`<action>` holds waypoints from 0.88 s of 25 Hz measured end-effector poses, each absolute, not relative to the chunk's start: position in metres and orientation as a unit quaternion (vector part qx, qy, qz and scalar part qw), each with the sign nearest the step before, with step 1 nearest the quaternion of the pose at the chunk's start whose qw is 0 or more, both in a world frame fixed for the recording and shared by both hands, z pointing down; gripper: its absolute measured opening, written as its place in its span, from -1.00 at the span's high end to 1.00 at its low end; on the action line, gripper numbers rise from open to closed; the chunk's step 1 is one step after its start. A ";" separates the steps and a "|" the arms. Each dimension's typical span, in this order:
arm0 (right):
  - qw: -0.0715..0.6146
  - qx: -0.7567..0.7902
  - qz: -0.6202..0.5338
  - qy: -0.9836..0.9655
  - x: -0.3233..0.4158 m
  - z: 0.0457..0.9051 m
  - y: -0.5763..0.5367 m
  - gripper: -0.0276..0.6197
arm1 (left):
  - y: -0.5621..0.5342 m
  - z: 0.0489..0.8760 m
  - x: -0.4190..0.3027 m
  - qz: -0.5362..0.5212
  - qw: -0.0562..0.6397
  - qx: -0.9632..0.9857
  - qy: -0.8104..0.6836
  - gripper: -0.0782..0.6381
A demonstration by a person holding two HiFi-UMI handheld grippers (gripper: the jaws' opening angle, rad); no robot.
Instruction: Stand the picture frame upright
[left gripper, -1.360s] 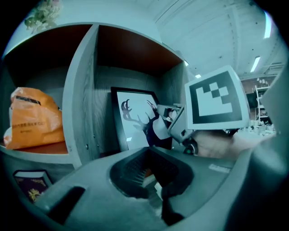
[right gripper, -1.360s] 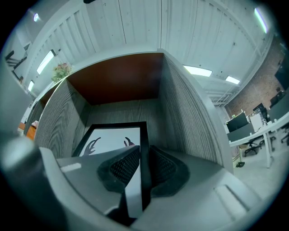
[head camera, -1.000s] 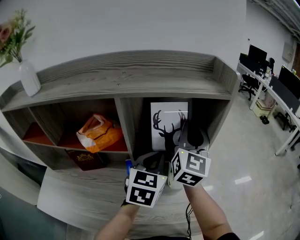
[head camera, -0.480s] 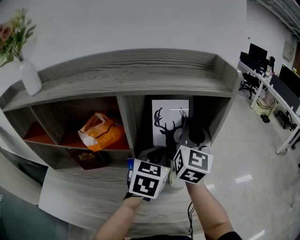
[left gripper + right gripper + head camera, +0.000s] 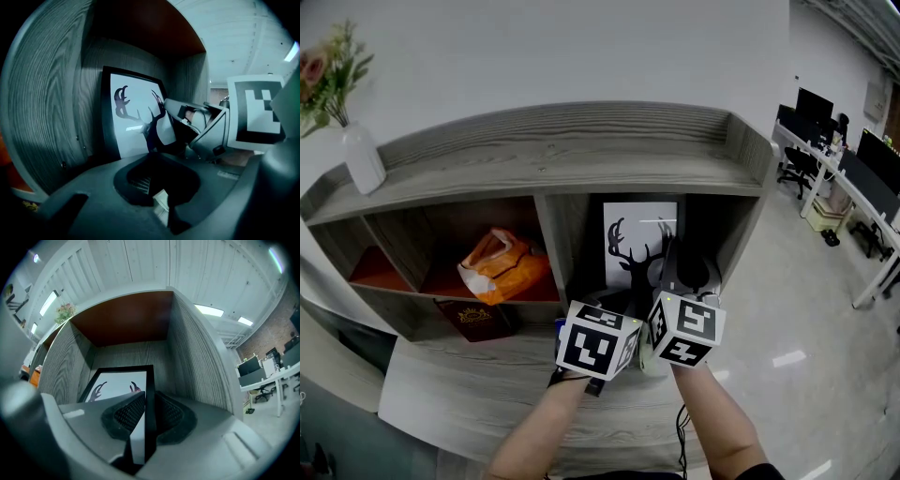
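One rail of the picture frame [image 5: 116, 384] sits pinched in the right gripper [image 5: 149, 414], jaws partly closed on it. The frame's long axis runs up and away from that tool, near upright against the cubby back wall [image 5: 133, 351]. Left gripper [image 5: 158, 194]: jaws fully together, empty, frame ahead-left of it. Only the right gripper view shows the pinch; the head view hides it.

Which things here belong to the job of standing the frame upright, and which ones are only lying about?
Job: frame, in the right compartment of the shelf; right gripper, jaws shut on the frame's edge; left gripper, jaws shut.
Lying about: vase, orange bag, dark red box, desks.
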State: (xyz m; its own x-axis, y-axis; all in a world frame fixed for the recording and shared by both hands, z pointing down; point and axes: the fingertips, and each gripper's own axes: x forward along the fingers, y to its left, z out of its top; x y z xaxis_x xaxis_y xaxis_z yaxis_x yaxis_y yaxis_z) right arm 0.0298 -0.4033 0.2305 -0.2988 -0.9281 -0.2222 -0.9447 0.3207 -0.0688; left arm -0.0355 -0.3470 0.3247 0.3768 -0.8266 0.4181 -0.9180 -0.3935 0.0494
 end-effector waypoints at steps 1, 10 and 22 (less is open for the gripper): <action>0.109 -0.580 0.038 0.807 0.029 0.231 -0.403 0.74 | -0.347 0.325 -0.035 0.168 0.137 0.817 -0.534 0.80; 0.084 -0.561 0.067 0.821 0.025 0.231 -0.391 0.71 | -0.348 0.324 -0.038 0.166 0.144 0.816 -0.535 0.80; 0.063 -0.553 0.098 0.825 0.016 0.228 -0.390 0.61 | -0.349 0.323 -0.040 0.164 0.139 0.810 -0.545 0.80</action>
State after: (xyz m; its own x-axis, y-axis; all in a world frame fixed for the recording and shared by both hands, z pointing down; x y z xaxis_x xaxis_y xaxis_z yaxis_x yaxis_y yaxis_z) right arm 0.0158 -0.3902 0.2283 -0.3807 -0.8999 -0.2127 -0.9247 0.3692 0.0930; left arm -0.0397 -0.3491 0.3231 0.3523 -0.8377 0.4172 -0.9289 -0.3673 0.0469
